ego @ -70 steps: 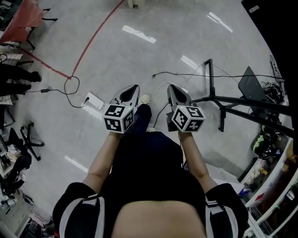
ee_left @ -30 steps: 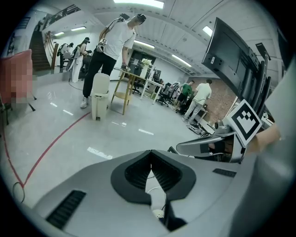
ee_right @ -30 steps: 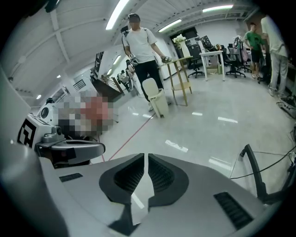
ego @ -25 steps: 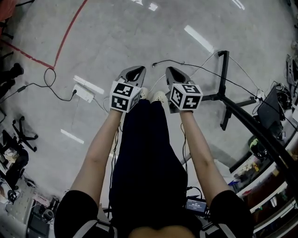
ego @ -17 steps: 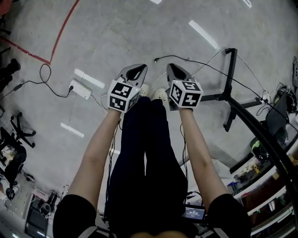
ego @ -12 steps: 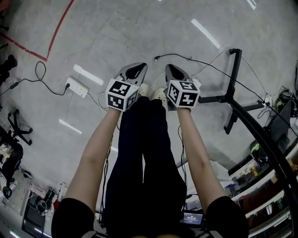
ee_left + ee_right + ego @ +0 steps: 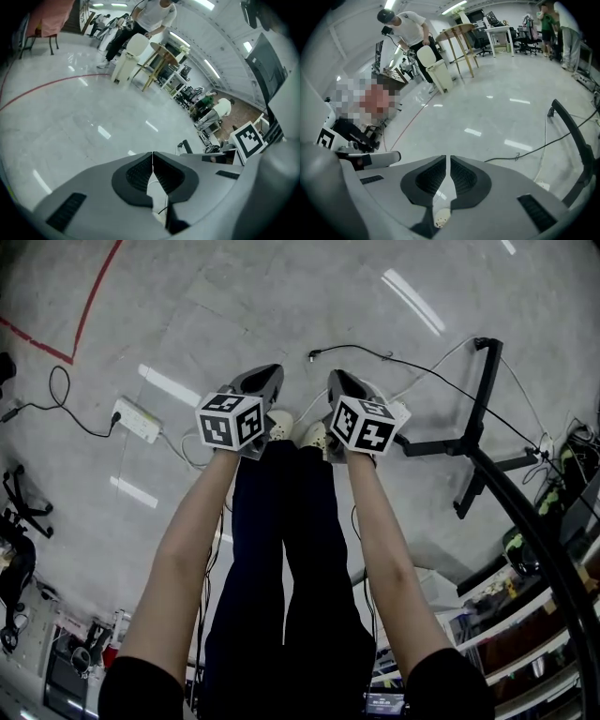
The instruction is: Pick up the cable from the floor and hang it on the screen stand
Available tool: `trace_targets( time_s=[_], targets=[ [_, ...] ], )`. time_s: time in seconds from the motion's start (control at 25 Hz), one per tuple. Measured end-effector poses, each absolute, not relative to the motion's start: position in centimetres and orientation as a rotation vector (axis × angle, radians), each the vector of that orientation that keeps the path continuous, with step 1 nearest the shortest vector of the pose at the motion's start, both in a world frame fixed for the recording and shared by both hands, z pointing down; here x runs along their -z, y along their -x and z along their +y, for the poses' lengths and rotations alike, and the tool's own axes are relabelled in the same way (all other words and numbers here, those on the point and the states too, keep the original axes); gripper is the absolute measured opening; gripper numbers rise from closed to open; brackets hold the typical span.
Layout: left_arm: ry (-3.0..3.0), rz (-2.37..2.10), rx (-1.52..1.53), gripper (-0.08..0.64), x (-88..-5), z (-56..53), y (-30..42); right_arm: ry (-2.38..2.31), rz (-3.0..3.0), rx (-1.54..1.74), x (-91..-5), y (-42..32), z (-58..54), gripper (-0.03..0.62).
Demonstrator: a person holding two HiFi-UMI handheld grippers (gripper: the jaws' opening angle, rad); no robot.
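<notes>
The step in hand is the reach for the cable (image 7: pixel 312 355); nothing has been picked up yet. The black cable lies on the floor (image 7: pixel 234 296), its free end just ahead of the two tools, and from there it runs off to the right toward the foot of the stand (image 7: pixel 479 395), where it passes the black bar. It is slack, and neither tool touches it.

The left tool (image 7: pixel 265 381) is clenched, its pads meeting at the tip with nothing between them. The right tool (image 7: pixel 340 385) is clenched too, showing only a hairline gap and holding nothing; its own view shows the cable on the floor ahead and to the right.

The next move probably calls for one tool, likely the right since it is nearer, to spread its jaws and come down over the cable close to the free end. Then it would close on the thin cord squarely so it does not slip out.

Both arms are stretched straight down in front of the body, one along each leg. The tools sit side by side, pointing forward and down at the floor, with the marker cubes facing up toward the head camera.
</notes>
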State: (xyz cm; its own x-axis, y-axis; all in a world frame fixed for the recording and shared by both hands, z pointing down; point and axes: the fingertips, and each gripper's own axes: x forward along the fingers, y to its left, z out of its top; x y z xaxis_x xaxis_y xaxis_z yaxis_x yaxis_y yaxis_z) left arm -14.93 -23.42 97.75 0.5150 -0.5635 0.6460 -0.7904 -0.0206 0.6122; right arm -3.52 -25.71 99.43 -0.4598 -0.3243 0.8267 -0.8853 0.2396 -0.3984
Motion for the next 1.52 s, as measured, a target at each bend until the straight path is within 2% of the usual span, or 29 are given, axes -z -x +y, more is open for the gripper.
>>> trace_targets(
  time_s=[0.48, 0.56, 0.68, 0.92, 1.52],
  targets=[
    [-1.543, -1.138, -0.247, 0.008, -107.7, -22.3, 14.6, -1.106, -1.835, -1.243, -109.2, 4.2, -24.2, 0.035],
    [-1.531, -1.155, -0.261, 0.008, -109.2, -22.5, 15.0, -1.104, -1.829, -1.249, -110.7, 4.2, -24.0, 0.057],
    [-1.512, -1.175, -0.269, 0.008, -111.1, -22.5, 15.5, -1.097, -1.821, -1.273, -113.0, 4.1, -23.9, 0.126],
    [-1.494, -1.184, -0.288, 0.008, -114.9, -22.0, 16.0, -1.071, -1.798, -1.269, -117.6, 4.8, -23.8, 0.193],
    [-1.584, -1.138, -0.368, 0.008, -121.2, -22.3, 15.2, -1.129, -1.724, -1.219, -125.5, 6.1, -24.0, 0.201]
  ],
)
